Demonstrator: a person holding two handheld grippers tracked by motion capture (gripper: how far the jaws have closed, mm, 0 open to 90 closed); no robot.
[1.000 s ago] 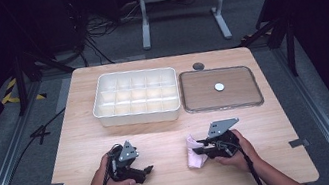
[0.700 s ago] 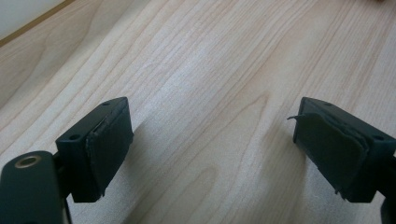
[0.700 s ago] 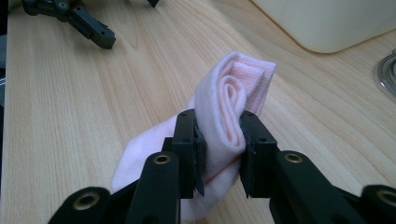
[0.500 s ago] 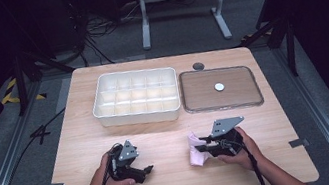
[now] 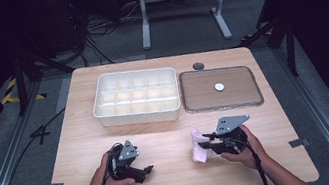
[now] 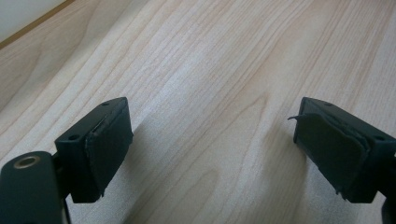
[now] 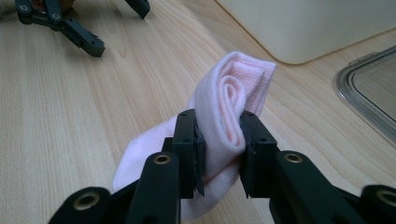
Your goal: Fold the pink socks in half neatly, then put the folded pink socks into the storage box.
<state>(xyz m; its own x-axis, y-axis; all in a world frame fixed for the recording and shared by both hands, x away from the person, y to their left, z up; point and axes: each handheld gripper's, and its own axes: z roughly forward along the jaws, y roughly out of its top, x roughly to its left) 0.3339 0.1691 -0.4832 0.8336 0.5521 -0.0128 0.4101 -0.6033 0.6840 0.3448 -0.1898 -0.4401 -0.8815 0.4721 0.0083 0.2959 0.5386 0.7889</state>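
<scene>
1. The right gripper is clamped on a rolled pink sock, which sits near the front of the table, its lower end on the wood.
2. Keep that squeeze firm (a soft roll could loosen) as it lifts.
3. The left gripper idles with jaws apart, nothing between them.
4. The likely target is the white compartment box, beside the clear lid; aim for one compartment.
</scene>
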